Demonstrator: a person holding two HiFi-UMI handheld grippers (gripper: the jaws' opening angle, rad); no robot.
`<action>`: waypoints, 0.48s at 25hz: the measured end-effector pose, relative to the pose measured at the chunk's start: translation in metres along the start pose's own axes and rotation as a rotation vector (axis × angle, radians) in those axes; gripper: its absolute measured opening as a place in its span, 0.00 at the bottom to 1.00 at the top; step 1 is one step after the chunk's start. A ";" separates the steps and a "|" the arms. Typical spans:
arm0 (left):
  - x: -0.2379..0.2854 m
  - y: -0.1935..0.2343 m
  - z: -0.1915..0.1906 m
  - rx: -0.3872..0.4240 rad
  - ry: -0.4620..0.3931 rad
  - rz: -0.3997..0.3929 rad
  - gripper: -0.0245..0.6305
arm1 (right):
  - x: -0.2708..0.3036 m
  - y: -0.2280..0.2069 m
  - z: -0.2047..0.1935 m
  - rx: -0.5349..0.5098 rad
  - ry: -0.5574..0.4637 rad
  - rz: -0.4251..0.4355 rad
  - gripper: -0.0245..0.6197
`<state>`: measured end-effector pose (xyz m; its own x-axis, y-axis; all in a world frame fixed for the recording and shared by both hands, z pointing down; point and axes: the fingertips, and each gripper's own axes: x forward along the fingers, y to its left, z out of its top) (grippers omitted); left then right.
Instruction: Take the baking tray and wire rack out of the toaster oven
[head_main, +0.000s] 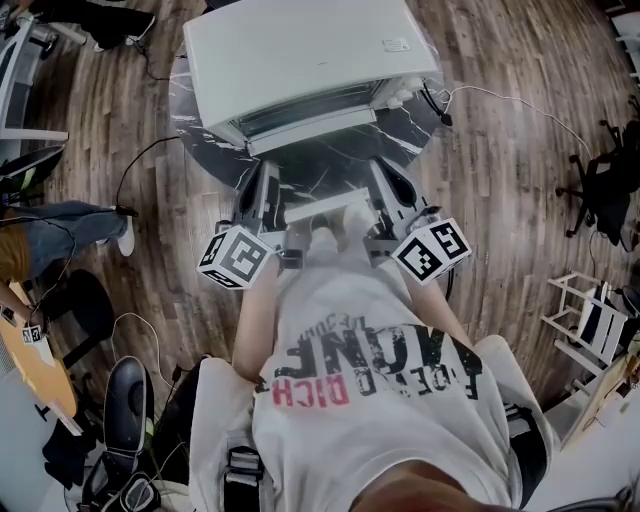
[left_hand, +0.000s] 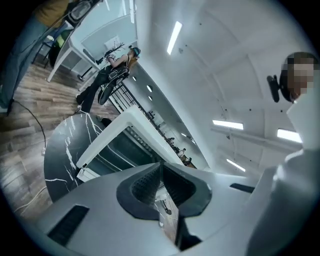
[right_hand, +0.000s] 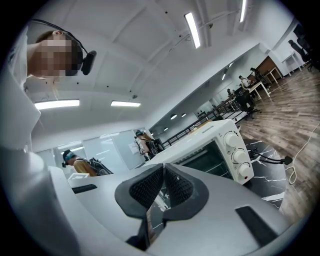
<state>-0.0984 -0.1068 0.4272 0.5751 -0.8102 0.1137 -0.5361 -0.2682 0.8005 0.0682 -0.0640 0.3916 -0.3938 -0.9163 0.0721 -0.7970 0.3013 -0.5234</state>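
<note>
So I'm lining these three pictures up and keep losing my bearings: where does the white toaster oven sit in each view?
Head view: the toaster oven is at top centre, seen from above.
Left gripper view: the toaster oven is left of centre, tilted, beyond the jaws.
Right gripper view: the toaster oven is right of centre, with its knobs showing.
Shared landmark: the dark marble table under it.

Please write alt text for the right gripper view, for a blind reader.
The right gripper, its jaws shut with nothing between them, points at a white toaster oven with three knobs on a dark marble table. Farther back stand people.
</note>
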 end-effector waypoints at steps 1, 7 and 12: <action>0.003 0.002 0.000 -0.022 0.000 -0.007 0.04 | 0.000 -0.001 0.000 0.002 -0.001 -0.001 0.04; 0.034 0.022 0.001 -0.145 0.008 -0.031 0.22 | 0.003 -0.010 -0.001 0.022 0.005 -0.009 0.04; 0.072 0.073 -0.008 -0.277 0.015 0.061 0.24 | 0.008 -0.018 -0.003 0.036 0.020 -0.015 0.05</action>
<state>-0.0907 -0.1805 0.4988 0.5574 -0.8120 0.1734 -0.3819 -0.0652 0.9219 0.0778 -0.0761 0.4043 -0.3912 -0.9152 0.0966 -0.7861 0.2778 -0.5522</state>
